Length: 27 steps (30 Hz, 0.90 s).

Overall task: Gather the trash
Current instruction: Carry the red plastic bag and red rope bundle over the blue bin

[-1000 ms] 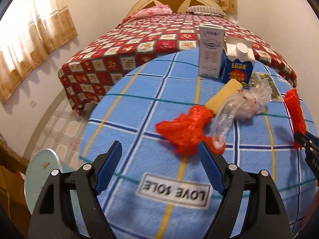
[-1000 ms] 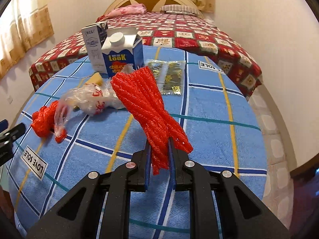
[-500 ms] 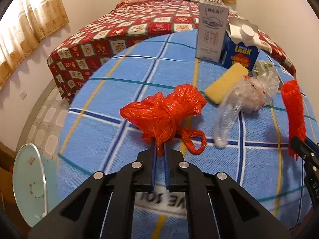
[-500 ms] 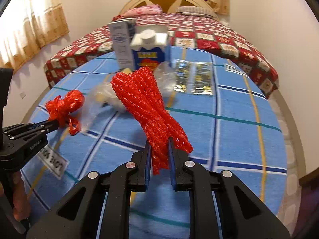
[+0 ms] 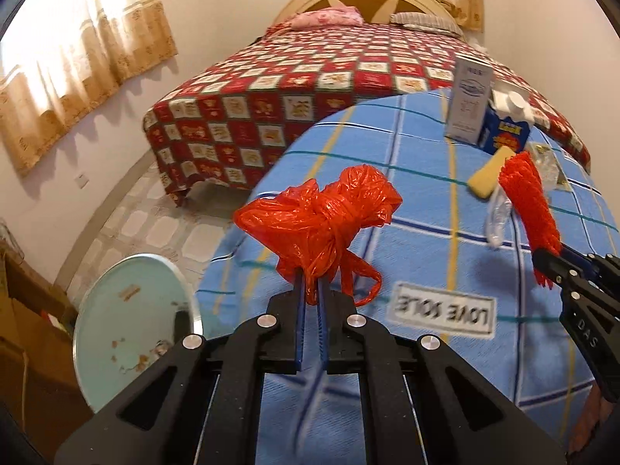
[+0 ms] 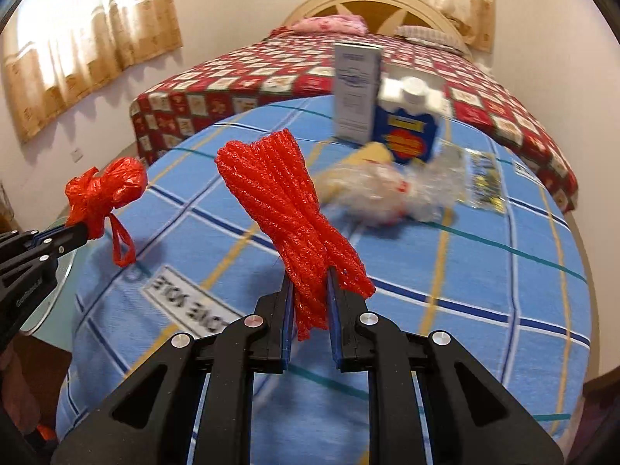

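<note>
Blue checked cloth [image 5: 418,178] — "LOVE SOLE" label [image 5: 445,309], inverted — carton [image 5: 503,135] unreadable.

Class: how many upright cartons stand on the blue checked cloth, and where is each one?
2. The tall white carton stands at the cloth's far edge, near the bed. The blue carton with the white cap stands right beside it, on its right. None seems hidden.

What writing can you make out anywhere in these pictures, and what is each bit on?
"LOVE SOLE": white label sewn on the blue checked cloth, seen upside down.
"DAS": right gripper's black arm.
Tall white carton: print too small to read.
Blue carton: blurred, unreadable.
Foil packets: unreadable.
</note>
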Each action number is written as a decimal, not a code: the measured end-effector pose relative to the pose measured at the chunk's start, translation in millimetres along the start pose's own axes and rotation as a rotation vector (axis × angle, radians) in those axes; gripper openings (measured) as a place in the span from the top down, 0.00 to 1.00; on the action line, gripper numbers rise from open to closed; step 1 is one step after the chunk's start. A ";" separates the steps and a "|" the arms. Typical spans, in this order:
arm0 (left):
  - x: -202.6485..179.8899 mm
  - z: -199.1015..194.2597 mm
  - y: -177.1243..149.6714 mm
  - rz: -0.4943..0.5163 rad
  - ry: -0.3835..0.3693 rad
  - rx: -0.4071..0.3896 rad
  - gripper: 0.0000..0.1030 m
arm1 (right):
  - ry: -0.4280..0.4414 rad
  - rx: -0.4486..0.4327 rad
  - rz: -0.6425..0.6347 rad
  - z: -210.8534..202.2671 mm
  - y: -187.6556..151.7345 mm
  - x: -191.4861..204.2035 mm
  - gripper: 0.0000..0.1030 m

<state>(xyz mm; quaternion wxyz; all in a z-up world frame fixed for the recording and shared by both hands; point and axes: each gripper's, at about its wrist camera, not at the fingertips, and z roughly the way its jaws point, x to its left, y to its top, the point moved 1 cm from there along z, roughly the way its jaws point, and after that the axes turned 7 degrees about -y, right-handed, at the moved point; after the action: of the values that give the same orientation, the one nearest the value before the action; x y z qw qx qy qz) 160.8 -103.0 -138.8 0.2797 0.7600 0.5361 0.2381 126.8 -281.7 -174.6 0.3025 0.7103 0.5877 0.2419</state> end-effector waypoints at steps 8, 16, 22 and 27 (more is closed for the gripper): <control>41.8 -17.5 -12.8 -0.053 0.046 -0.022 0.95 | 0.042 -0.028 -0.069 -7.5 8.9 50.1 0.84; 74.9 -30.6 -25.1 -0.085 0.089 -0.032 0.95 | 0.072 -0.042 -0.132 -12.6 15.2 90.5 0.84; 98.4 -40.5 -33.0 -0.106 0.127 -0.035 0.95 | 0.095 -0.046 -0.168 -14.8 16.4 115.4 0.84; 116.5 -46.6 -39.4 -0.123 0.160 -0.035 0.95 | 0.115 -0.053 -0.201 -15.4 17.3 136.3 0.84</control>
<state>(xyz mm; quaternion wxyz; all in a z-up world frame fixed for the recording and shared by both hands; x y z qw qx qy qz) 139.5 26.0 -124.3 0.2632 0.6991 0.5984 0.2898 154.1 -148.0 -153.1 0.3097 0.6245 0.6659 0.2658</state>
